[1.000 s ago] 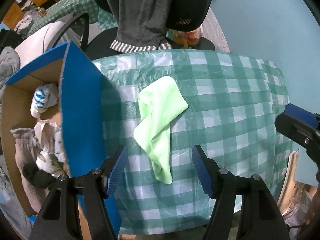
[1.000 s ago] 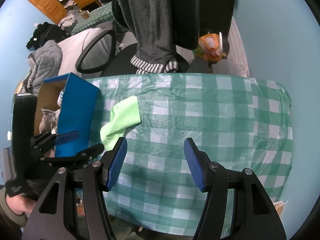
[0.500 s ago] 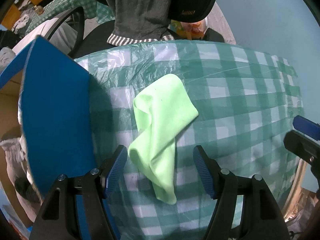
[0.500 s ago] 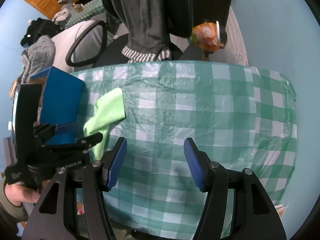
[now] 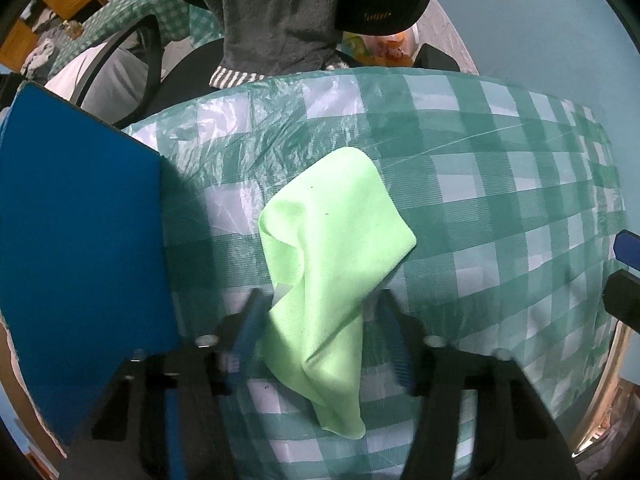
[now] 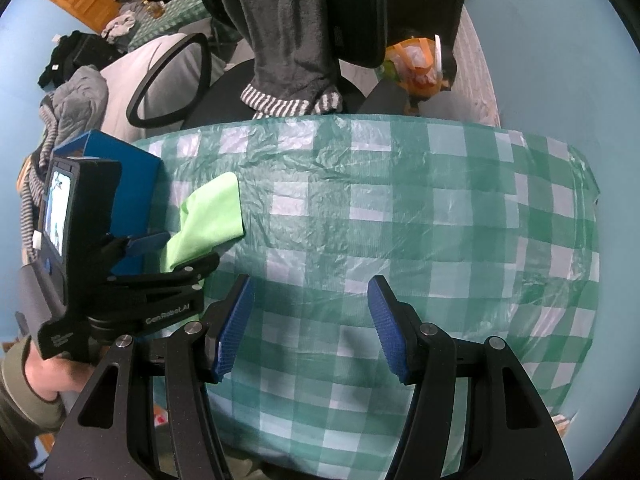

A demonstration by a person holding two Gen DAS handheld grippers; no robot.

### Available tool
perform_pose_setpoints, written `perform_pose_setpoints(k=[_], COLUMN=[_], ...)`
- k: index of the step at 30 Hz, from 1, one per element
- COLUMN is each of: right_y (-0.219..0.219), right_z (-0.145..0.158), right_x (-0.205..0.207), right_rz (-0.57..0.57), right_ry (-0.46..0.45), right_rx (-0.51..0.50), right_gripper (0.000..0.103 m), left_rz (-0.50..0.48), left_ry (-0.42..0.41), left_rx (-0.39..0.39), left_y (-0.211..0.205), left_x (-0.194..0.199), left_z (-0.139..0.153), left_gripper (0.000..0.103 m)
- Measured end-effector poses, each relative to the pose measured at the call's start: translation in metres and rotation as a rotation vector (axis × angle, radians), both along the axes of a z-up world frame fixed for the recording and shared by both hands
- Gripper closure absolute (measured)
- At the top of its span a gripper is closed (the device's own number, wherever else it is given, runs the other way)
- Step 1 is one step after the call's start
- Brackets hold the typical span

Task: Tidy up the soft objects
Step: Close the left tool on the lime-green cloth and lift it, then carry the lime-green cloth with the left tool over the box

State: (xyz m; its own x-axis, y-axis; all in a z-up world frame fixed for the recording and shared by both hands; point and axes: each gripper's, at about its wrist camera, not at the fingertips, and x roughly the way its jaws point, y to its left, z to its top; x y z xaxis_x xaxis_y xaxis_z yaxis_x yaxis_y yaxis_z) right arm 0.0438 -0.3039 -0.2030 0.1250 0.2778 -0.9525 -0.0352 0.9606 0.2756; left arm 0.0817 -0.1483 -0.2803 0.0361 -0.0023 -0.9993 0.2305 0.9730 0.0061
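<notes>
Green-checked plastic tablecloth (image 6: 400, 208) (creased, glossy) covers the table before a pale-blue wall (image 6: 560, 60).

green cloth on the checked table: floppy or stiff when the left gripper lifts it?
Likely floppy: the green cloth lies in soft folds, so it should drape. Probably light. The left gripper is closing around its narrow part; the plastic tablecloth looks slick, so it may slide.

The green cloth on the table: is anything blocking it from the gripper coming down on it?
Nothing visible does. The left gripper is closing with the green cloth between its fingers; only the checked tablecloth lies under it. The blue box stands beside it.
</notes>
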Motion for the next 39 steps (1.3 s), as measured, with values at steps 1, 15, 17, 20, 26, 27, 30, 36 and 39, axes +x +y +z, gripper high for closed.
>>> perform_pose_setpoints(k=[1, 15, 17, 20, 26, 27, 30, 36, 39], right_y=[0.0, 0.001, 0.001, -0.001, -0.005, -0.006, -0.007, -0.004, 0.002], right_z=[0.0, -0.004, -0.004, -0.003, 0.001, 0.002, 0.003, 0.0, -0.003], right_x=[0.0, -0.009, -0.012, -0.015, -0.025, -0.027, -0.03, -0.033, -0.033], right_rz=[-0.001, 0.002, 0.001, -0.003, -0.009, -0.009, -0.008, 0.022, 0.045], right_ry=[0.0, 0.009, 0.007, 0.006, 0.002, 0.003, 0.005, 0.012, 0.018], right_rx=[0.001, 0.006, 0.007, 0.01, 0.013, 0.013, 0.014, 0.009, 0.006], right_gripper=[0.043, 0.043, 0.043, 0.043, 0.043, 0.043, 0.043, 0.043, 0.043], left_rz=[0.006, 0.039, 0.042, 0.044, 0.027, 0.031, 0.047, 0.095, 0.121], left_ry=[0.005, -0.049, -0.06, -0.071, -0.093, -0.092, -0.089, -0.072, -0.062], left_rx=[0.003, -0.083, -0.099, -0.117, -0.125, -0.127, -0.127, -0.117, -0.111], left_y=[0.001, 0.009, 0.008, 0.004, -0.007, -0.008, -0.006, 0.008, 0.018], left_x=[0.0, -0.009, -0.013, -0.019, -0.033, -0.037, -0.047, -0.071, -0.08], left_z=[0.0, 0.035, 0.044, 0.055, 0.067, 0.067, 0.068, 0.061, 0.058], left_gripper=[0.063, 0.093, 0.093, 0.093, 0.092, 0.092, 0.092, 0.093, 0.092])
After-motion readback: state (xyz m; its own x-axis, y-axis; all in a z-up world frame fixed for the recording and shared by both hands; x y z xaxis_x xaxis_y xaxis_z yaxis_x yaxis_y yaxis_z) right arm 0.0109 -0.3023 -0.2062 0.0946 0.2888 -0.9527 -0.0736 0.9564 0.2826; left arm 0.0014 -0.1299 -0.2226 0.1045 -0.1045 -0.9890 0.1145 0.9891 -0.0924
